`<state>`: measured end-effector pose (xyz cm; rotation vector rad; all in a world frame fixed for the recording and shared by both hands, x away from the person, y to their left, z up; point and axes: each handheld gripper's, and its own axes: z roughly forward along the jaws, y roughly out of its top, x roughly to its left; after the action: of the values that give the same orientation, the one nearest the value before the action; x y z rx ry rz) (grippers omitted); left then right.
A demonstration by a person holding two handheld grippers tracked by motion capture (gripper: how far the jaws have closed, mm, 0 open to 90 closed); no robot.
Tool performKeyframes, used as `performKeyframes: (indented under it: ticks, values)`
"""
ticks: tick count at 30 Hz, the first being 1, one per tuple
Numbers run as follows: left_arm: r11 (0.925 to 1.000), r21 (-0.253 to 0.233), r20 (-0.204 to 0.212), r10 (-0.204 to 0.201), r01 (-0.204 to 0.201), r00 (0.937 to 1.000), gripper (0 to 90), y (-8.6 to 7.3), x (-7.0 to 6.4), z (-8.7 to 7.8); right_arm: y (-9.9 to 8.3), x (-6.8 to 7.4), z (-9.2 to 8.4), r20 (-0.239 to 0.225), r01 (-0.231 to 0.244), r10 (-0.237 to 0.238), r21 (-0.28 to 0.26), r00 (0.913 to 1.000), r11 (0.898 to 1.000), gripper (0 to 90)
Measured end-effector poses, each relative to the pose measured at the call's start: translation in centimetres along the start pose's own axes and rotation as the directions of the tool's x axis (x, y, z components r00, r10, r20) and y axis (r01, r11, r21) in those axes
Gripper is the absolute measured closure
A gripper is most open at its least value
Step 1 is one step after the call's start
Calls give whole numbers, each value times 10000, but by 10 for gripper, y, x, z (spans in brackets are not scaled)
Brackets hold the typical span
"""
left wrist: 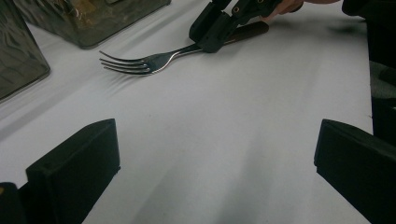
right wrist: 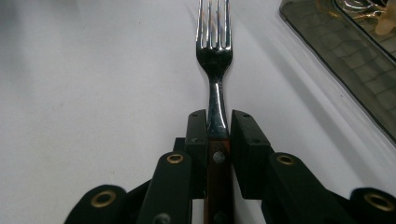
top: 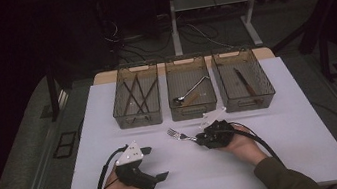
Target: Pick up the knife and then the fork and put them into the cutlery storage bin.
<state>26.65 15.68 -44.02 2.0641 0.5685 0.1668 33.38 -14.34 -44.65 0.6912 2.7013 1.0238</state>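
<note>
Right gripper view: right gripper (right wrist: 218, 133) clamps the fork (right wrist: 215, 56) handle, tines pointing straight ahead.

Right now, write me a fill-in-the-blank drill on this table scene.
1. The right claw grips a ____ by its wooden handle.
2. The left claw has jaws that are ____.
3. Behind it stand ____ bins in a row.
4. The middle bin holds a ____.

Missing words: fork; open; three; spoon
</note>
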Motion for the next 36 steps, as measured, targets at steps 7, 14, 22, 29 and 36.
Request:
performKeyframes:
  ticks: [7, 14, 22, 29, 36]
  values:
    - [10000, -9, 5, 7, -7, 10000, 0, 0, -1, 0, 1, -2, -1, -146, -122, 122, 15, 9998, 9999, 774]
    - [10000, -19, 23, 33, -33, 10000, 0, 0, -1, -1, 2, -4, -5, -353, -288, 287, -21, 9990, 9996, 774]
    - [10000, -57, 46, 19, -19, 10000, 0, 0, -1, 0, 4, -9, -20, -497, -525, 506, -381, 9975, 9979, 774]
    - [10000, -83, 37, 7, -7, 10000, 0, 0, 1, -1, 5, -15, -36, -531, -611, 579, -616, 9969, 9962, 773]
    - [9999, -112, 55, 4, -3, 10000, 0, 0, 1, -1, 6, -22, -51, -575, -713, 666, -844, 9961, 9939, 774]
